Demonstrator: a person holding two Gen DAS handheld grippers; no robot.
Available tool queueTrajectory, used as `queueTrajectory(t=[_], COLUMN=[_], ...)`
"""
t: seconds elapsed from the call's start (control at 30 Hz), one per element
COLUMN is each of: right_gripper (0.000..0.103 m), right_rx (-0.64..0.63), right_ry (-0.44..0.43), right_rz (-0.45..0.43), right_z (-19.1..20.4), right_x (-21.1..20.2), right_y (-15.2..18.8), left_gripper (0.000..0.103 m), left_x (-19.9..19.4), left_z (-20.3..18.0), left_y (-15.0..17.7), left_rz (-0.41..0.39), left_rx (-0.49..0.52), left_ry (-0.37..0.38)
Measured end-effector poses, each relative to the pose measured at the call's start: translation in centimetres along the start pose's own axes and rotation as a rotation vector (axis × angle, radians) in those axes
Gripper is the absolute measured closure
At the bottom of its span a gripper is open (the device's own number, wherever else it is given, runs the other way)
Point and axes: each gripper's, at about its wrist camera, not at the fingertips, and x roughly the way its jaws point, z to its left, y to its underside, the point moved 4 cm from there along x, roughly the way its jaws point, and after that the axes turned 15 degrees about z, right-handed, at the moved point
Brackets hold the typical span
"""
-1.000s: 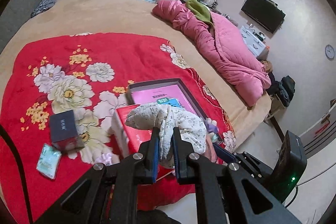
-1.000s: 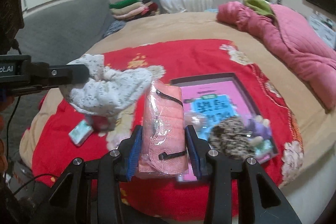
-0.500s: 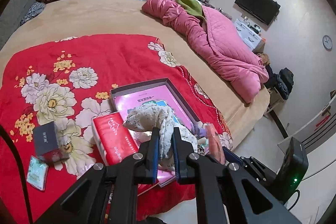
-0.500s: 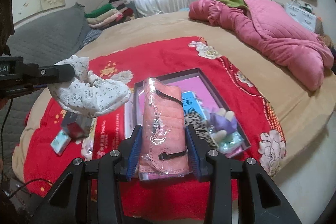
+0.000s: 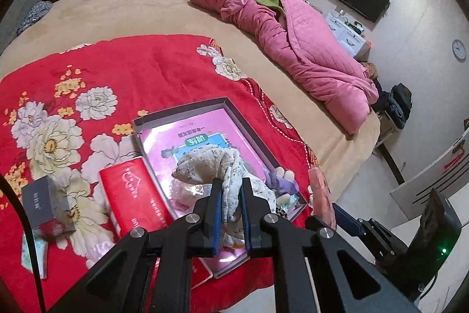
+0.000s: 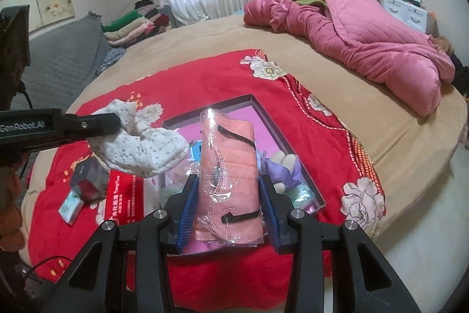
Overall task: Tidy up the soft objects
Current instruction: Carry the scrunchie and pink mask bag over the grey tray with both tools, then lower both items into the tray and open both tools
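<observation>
Left wrist view: the left gripper (image 5: 230,203) pinches a white floral cloth (image 5: 214,163) between its fingers, held above a shallow grey tray (image 5: 249,125) lying on a red flowered blanket (image 5: 152,72). Right wrist view: the right gripper (image 6: 227,195) clamps an upright pink mask packet (image 6: 227,169) above the same tray (image 6: 263,110), with the cloth (image 6: 140,143) hanging to its left.

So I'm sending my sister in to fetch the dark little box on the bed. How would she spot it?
On the red flowered blanket, look left of the open tray and the red packet. The small box stands there by itself, dark grey on top with a red base, above a flat pale green packet.
</observation>
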Motion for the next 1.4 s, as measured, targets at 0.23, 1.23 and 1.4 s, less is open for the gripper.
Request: queueTrajectory(t=[0.23, 1.23, 1.4], right_gripper=[0.061, 0.06, 0.06], right_rx=[0.005, -0.164, -0.191], right_ry=[0.007, 0.024, 0.038], right_rz=[0.012, 0.146, 0.173], right_z=[-0.4, 4.5, 5.0], right_x=[0.8, 8.4, 9.8], right_y=[-0.4, -0.9, -0.7], left_gripper=[0.091, 0.091, 0.091], left_x=[3.6, 10.1, 10.0], left_z=[0.4, 4.4, 4.5], left_y=[-1.0, -1.0, -1.0], left_rz=[0.051, 0.185, 0.184], left_rx=[0.0, -0.048, -0.051], left_ry=[-0.018, -0.048, -0.042])
